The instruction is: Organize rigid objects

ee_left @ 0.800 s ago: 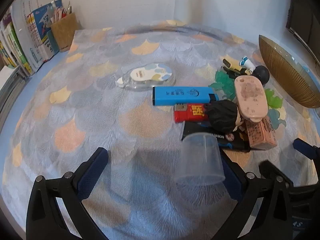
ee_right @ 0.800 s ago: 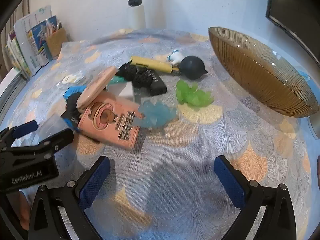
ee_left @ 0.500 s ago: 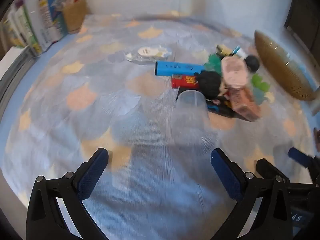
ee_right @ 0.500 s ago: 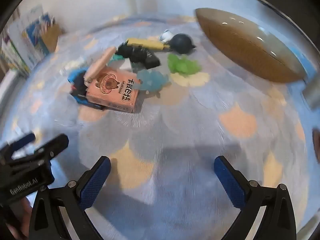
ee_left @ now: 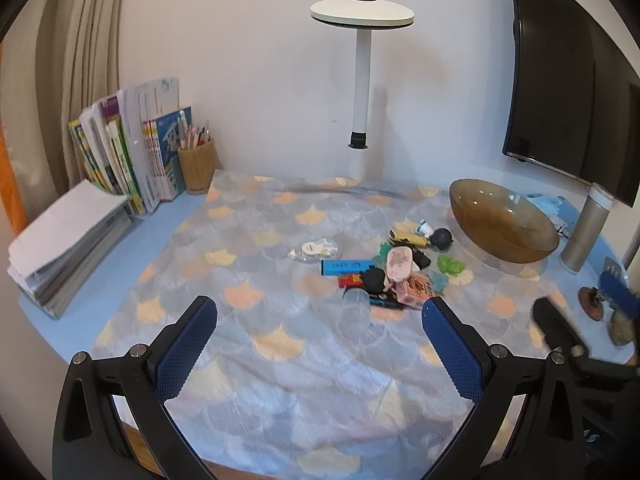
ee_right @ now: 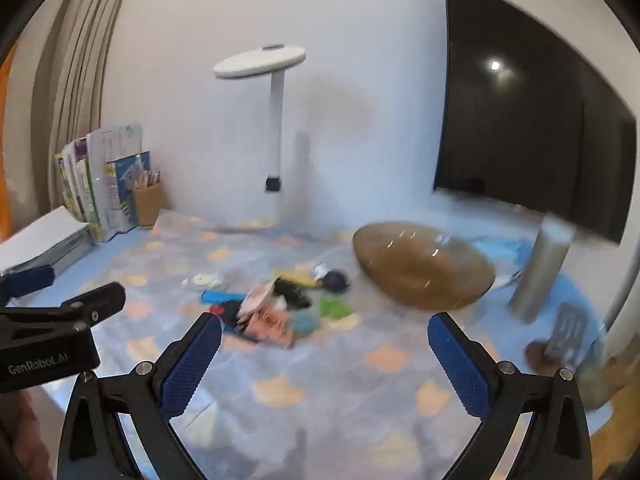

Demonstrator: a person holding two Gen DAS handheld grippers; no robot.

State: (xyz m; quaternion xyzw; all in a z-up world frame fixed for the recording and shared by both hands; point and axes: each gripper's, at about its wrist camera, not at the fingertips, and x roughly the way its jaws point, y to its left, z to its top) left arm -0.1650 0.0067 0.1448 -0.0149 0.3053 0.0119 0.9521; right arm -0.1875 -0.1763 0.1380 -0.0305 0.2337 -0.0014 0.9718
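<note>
A heap of small objects lies mid-table on the patterned cloth (ee_left: pixel 280 320): a blue bar (ee_left: pixel 347 267), a red lighter (ee_left: pixel 351 280), a pink oval case (ee_left: pixel 399 263), a pink carton (ee_left: pixel 416 289), a clear cup (ee_left: pixel 355 297), a green toy (ee_left: pixel 451 265) and a dark ball (ee_left: pixel 442 237). To their right stands a brown glass bowl (ee_left: pixel 502 220), seen again as the bowl (ee_right: pixel 424 276) in the blurred right wrist view. My left gripper (ee_left: pixel 318 344) is open and empty, well short of the heap. My right gripper (ee_right: pixel 324 360) is open and empty too.
Books (ee_left: pixel 132 156), a pencil holder (ee_left: pixel 197 170) and a paper stack (ee_left: pixel 68 240) line the back left. A white lamp (ee_left: pixel 362 80) stands at the wall, a dark monitor (ee_left: pixel 568 80) at right, a metal flask (ee_left: pixel 586 232) beside the bowl.
Both grippers have drawn back and up from the heap, which now looks small and far. Both stayed open, and the objects have not moved.
</note>
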